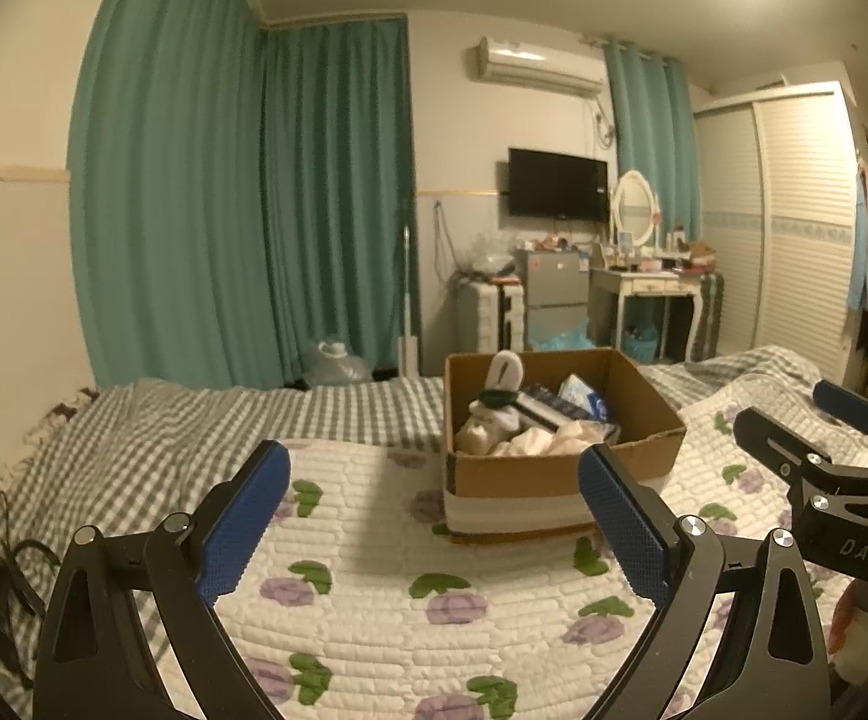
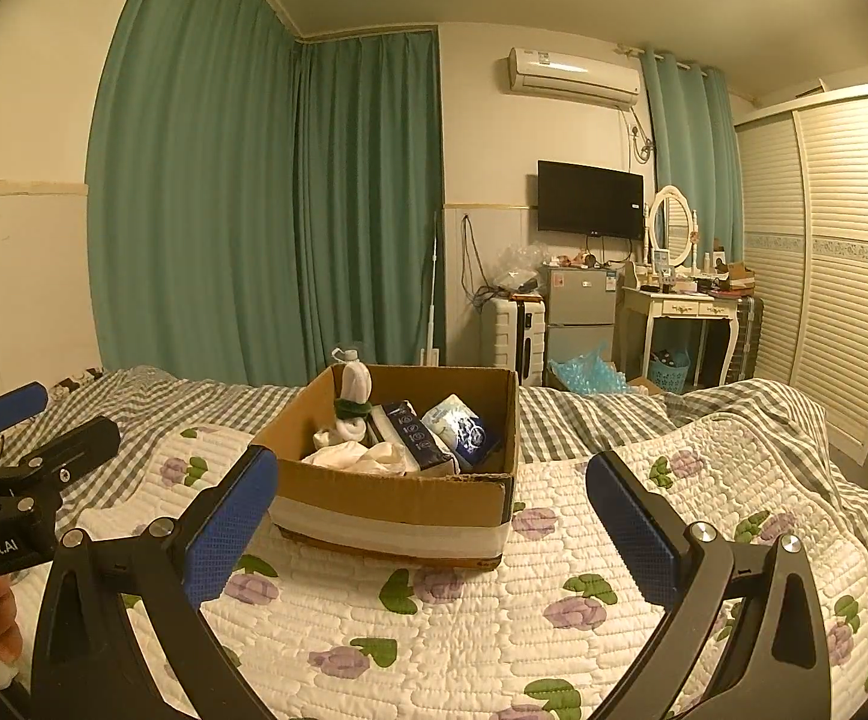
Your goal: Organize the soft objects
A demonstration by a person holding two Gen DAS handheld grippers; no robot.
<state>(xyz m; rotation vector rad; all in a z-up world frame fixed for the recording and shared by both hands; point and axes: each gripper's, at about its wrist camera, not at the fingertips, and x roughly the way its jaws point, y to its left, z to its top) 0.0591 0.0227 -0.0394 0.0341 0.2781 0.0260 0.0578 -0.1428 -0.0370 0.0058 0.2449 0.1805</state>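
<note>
An open cardboard box point(image 1: 518, 474) point(image 2: 392, 495) stands on the quilted flower bedspread point(image 1: 374, 588) point(image 2: 464, 618). It holds white cloth point(image 1: 548, 441) point(image 2: 362, 456), a plush toy with white ears and a dark green band point(image 1: 497, 399) point(image 2: 351, 405), a dark packet point(image 2: 407, 429) and a blue-white tissue pack point(image 1: 581, 399) point(image 2: 458, 426). My left gripper point(image 1: 434, 516) is open and empty, just before the box. My right gripper point(image 2: 434, 516) is open and empty, also in front of the box. Each gripper shows at the edge of the other's view.
A grey checked blanket point(image 1: 194, 414) covers the far side of the bed. Green curtains point(image 1: 224, 210) hang behind. A dressing table point(image 2: 680, 306), small fridge point(image 2: 581, 306), suitcase point(image 2: 512, 330) and slatted wardrobe point(image 2: 824, 252) stand at the far right. A black cable point(image 1: 8, 582) lies at the left.
</note>
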